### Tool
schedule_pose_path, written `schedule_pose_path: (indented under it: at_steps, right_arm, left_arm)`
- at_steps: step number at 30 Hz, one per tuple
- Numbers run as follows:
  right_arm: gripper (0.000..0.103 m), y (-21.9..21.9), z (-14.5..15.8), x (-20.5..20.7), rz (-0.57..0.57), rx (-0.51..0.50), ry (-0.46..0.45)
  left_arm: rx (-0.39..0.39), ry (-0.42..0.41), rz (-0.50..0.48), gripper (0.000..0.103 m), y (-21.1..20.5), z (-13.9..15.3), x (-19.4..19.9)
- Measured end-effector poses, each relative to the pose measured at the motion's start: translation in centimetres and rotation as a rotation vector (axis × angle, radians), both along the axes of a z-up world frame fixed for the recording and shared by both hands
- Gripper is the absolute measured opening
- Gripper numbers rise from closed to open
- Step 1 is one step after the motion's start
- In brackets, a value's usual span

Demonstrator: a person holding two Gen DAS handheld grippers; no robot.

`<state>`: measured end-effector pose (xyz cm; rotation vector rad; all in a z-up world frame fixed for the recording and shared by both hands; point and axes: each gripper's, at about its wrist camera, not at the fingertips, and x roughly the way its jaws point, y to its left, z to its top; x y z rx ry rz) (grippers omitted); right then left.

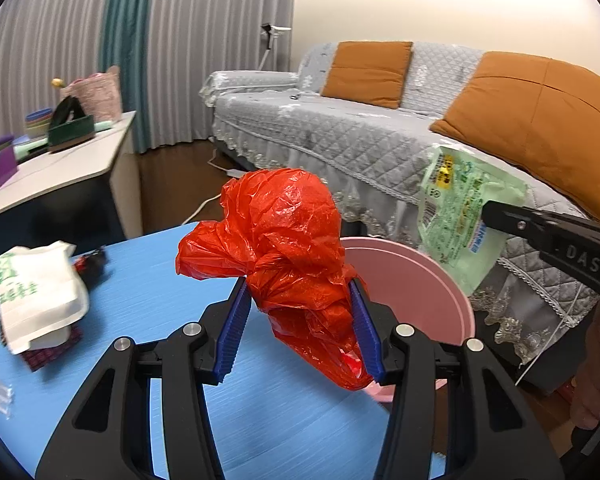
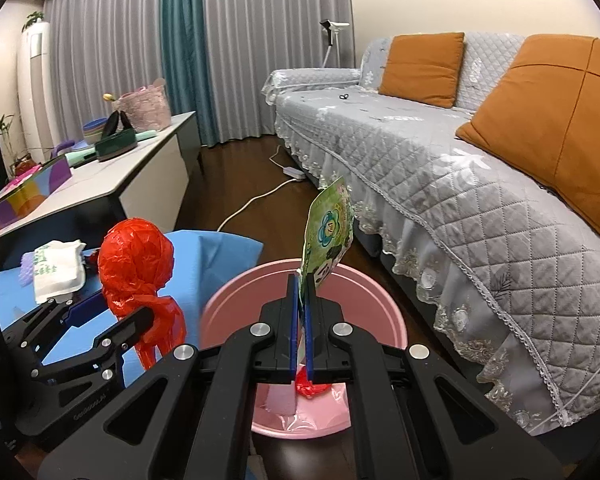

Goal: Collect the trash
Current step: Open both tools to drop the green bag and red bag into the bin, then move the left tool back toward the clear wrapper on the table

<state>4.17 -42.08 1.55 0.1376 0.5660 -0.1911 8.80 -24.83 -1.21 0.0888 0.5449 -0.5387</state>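
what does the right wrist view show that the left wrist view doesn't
Only the right wrist view looks inside the pink bin, where red trash already lies, and shows a tall white unit. Only the left wrist view shows the person's hand. Both show the red plastic bag in the left gripper, and the green wrapper in the right gripper.

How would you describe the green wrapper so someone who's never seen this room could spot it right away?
Start at the grey quilted sofa, then drop to the pink bin on the floor beside it. Above the bin, the right gripper pinches the green wrapper upright. It is flat, pale green and printed with a panda, unlike the crumpled red bag nearby.
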Motion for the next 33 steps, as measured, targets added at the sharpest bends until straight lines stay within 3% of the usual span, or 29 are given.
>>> schedule_pose_path:
  at_steps: [12, 15, 17, 19, 24, 33]
  right_arm:
    - [0.004, -1.9, -1.1, 1.0, -0.011, 0.016, 0.039]
    - [0.018, -1.8, -1.3, 1.3, -0.02, 0.009, 0.055]
    - [0.03, -1.9, -1.3, 1.3, -0.035, 0.012, 0.053]
    - [0.032, -2.1, -1.2, 1.3, -0.045, 0.023, 0.052]
    - [0.033, -1.6, -0.2, 1.3, -0.045, 0.054, 0.029]
    - [0.033, 3.6, 2.8, 0.9, 0.052, 0.08, -0.041]
  left_arm:
    - [0.033, 0.022, -0.121, 0.052, -4.3, -0.3, 2.7]
    - [0.062, 0.032, -0.15, 0.057, -4.9, -0.6, 3.0]
    - [0.037, 0.053, -0.14, 0.057, -4.1, -0.6, 3.2]
    - [0.026, 0.063, -0.126, 0.057, -3.4, -0.6, 3.3]
    - [0.014, 0.058, -0.074, 0.057, -1.3, 0.7, 2.3]
    - [-0.01, 0.021, 0.05, 0.052, 5.3, 3.7, -1.2]
